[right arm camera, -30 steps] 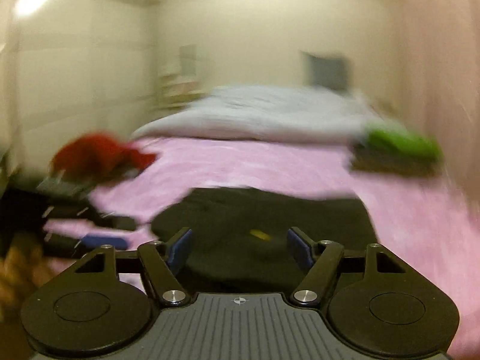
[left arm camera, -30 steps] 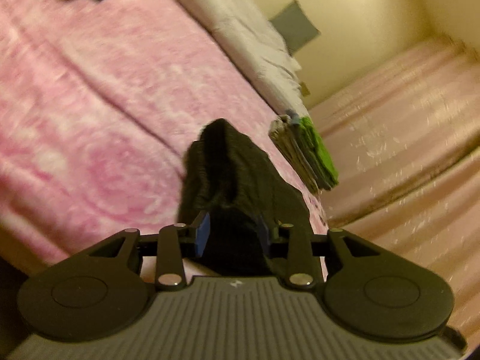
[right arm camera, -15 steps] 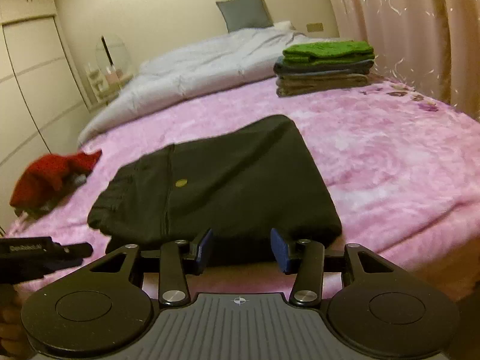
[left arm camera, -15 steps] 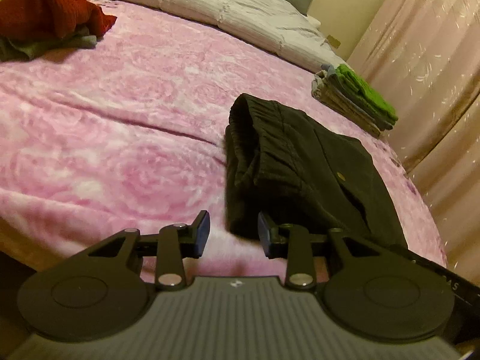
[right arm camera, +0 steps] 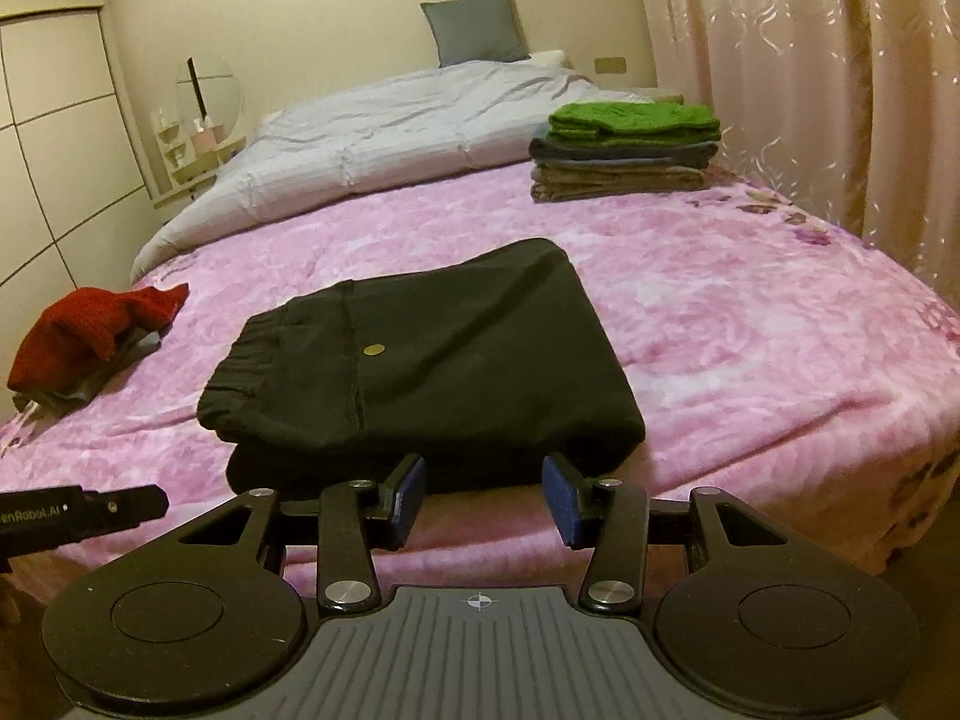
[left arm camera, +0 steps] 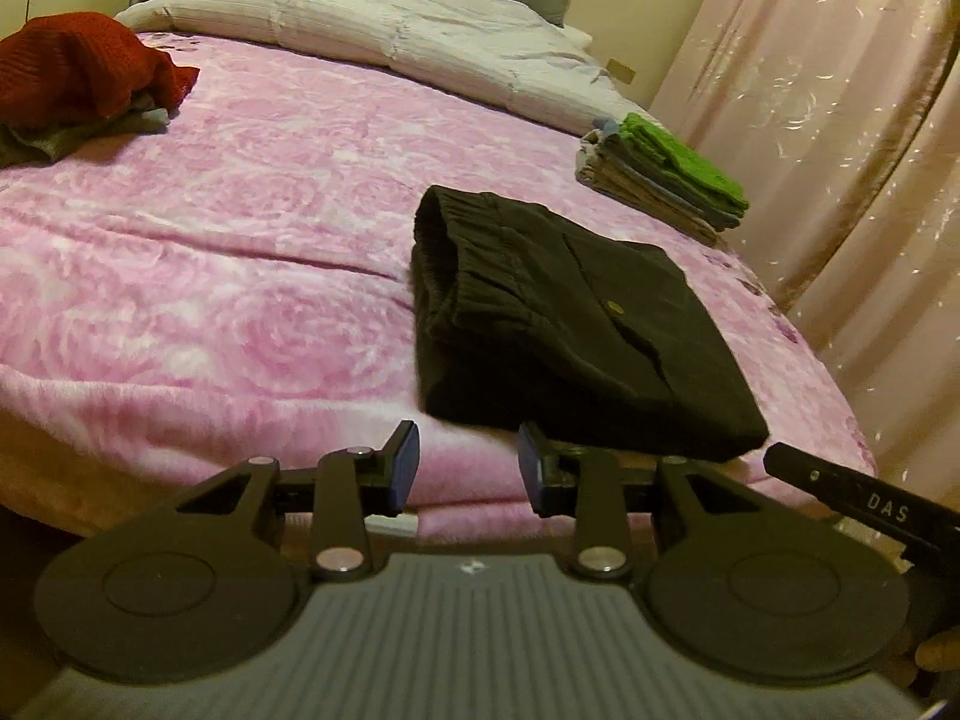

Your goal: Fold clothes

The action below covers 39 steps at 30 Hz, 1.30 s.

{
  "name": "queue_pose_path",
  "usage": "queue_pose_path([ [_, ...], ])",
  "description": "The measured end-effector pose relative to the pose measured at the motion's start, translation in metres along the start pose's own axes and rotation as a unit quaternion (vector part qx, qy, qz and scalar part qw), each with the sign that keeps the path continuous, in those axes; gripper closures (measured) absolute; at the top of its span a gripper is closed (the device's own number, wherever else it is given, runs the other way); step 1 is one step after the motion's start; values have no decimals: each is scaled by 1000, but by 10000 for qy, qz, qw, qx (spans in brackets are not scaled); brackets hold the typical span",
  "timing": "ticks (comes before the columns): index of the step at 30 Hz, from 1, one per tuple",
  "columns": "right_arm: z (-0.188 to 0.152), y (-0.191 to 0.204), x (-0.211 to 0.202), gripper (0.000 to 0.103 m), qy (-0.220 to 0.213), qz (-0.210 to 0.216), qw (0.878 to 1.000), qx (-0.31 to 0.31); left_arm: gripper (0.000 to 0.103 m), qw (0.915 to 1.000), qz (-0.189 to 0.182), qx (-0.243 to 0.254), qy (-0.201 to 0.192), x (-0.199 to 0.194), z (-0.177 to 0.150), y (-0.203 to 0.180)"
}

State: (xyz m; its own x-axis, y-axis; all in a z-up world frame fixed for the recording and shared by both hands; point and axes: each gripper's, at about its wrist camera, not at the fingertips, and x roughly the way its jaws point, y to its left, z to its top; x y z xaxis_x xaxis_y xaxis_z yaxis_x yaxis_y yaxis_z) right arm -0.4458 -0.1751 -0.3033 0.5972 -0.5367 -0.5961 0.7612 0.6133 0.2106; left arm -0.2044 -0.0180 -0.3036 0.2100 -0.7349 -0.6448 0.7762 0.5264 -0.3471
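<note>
Folded black shorts (left arm camera: 564,318) with a small brass button lie flat on the pink blanket (left arm camera: 210,276) near the bed's front edge; they also show in the right wrist view (right arm camera: 420,366). My left gripper (left arm camera: 469,468) is open and empty, just short of the shorts' near left corner. My right gripper (right arm camera: 483,501) is open and empty, just in front of the shorts' near edge. A stack of folded clothes with a green top (right arm camera: 627,147) sits at the far right of the bed. A heap of unfolded clothes with a red knit on top (right arm camera: 90,342) lies at the left.
A grey-white duvet (right arm camera: 390,138) and grey pillow (right arm camera: 474,27) lie at the head of the bed. Pink curtains (right arm camera: 810,90) hang along the right side. A wardrobe (right arm camera: 54,138) and small vanity shelf with a round mirror (right arm camera: 204,114) stand at the left.
One second ago my left gripper held the black shorts up; they now lie folded on the blanket. Both grippers have drawn back from the shorts, open and empty.
</note>
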Motion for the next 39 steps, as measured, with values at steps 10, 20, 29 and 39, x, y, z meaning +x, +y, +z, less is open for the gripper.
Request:
queue_pose_path([
  [10,-11,-18,-3,29,119,-129,9989,439,72,9996,-213,25,193,5,-10,10],
  [20,-3,-55,24,29,-187,73,9843,1756,72,9990,-296,-342,-39,30,29,79],
  [29,31,-99,61,29,-231,-660,9471,3131,72,9901,-882,1014,397,125,167,58],
  [39,33,-83,37,29,542,-548,8569,5096,68,9381,-1441,2257,2196,213,232,-49],
])
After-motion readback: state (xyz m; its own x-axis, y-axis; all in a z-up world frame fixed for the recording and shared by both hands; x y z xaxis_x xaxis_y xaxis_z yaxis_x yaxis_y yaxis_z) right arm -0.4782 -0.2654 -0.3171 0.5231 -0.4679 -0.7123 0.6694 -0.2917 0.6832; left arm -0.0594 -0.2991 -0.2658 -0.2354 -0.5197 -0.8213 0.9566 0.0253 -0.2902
